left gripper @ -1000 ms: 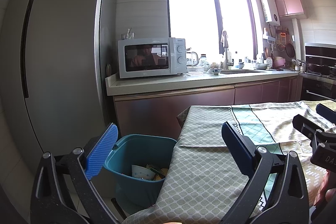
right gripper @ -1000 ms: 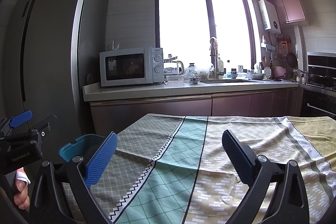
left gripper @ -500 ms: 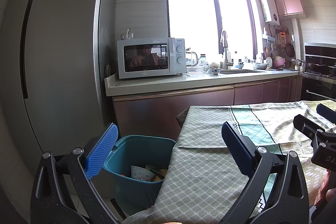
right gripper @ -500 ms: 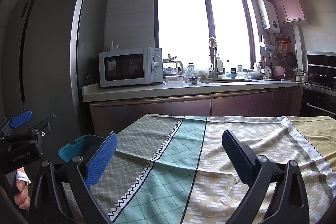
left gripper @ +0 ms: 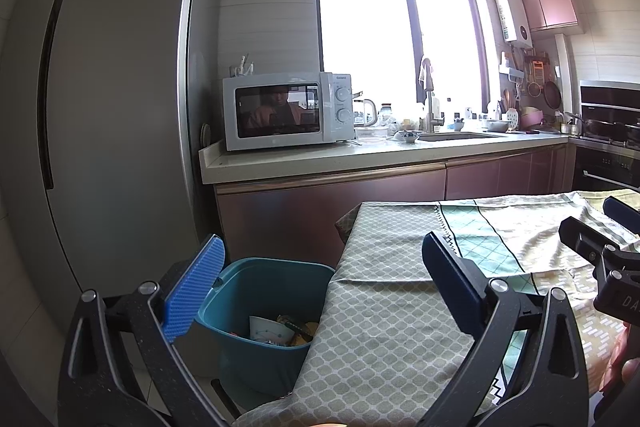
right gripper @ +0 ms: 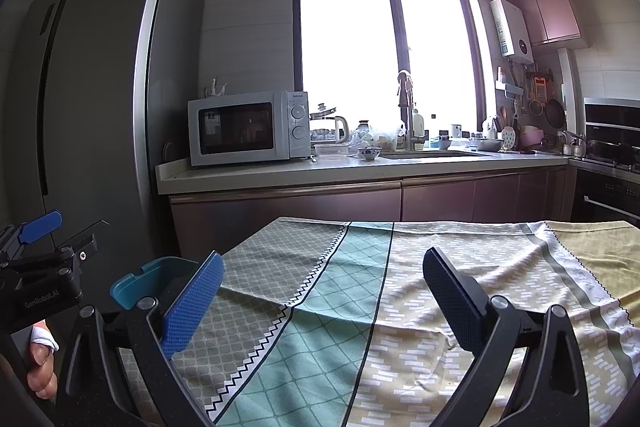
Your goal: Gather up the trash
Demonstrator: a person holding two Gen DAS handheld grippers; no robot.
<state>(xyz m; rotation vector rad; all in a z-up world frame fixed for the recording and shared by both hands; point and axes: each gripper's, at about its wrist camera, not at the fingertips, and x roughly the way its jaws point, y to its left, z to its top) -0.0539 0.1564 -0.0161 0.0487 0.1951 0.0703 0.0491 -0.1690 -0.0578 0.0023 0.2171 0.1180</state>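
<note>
Both grippers, left [left gripper: 320, 279] and right [right gripper: 320, 287], wide, empty. Cloth [right gripper: 400, 287] bare, bin [left gripper: 264, 291] at its left edge holds trash; scan before closing.

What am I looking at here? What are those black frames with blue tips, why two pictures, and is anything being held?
No robot here: a person carries a hand-held gripper in each hand, with a camera on each looking forward between its two blue-padded fingers. One picture comes from the left gripper, the other from the right gripper. Both are open and hold nothing. In the right view the left gripper appears at the left edge, with the person's hand below it. Ahead is a table under a patterned tablecloth, with nothing lying on the part shown. Beside the table stands a teal bin with trash already in it. Behind are a microwave and fridge.
</note>
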